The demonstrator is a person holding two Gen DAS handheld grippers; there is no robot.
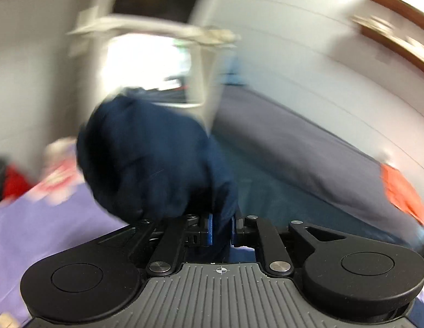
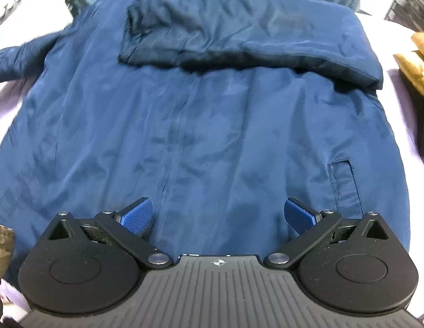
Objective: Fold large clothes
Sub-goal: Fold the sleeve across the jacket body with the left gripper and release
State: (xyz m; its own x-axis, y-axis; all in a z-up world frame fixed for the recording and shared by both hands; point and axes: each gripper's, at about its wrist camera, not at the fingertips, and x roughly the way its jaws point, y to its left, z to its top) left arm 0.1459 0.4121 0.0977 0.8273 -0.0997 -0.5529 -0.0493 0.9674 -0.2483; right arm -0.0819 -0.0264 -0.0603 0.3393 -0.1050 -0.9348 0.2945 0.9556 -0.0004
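A large navy jacket [image 2: 212,125] lies flat, front up, on a pale lilac sheet [image 2: 397,87]. One sleeve [image 2: 239,41] is folded across its chest; the other sleeve [image 2: 12,60] stretches off to the left. My right gripper [image 2: 217,216] hovers over the jacket's lower hem, open, with nothing between its blue pads [image 2: 136,216]. In the blurred left wrist view, my left gripper [image 1: 222,227] is shut on a bunched lump of the navy jacket fabric [image 1: 146,158], lifted above the lilac sheet [image 1: 34,232].
A grey cushion or blanket [image 1: 294,142] runs along the wall, with an orange item [image 1: 403,194] at its right end. Red and white things [image 1: 17,186] lie far left. A tan object [image 2: 417,63] sits at the bed's right edge, another [image 2: 1,246] at lower left.
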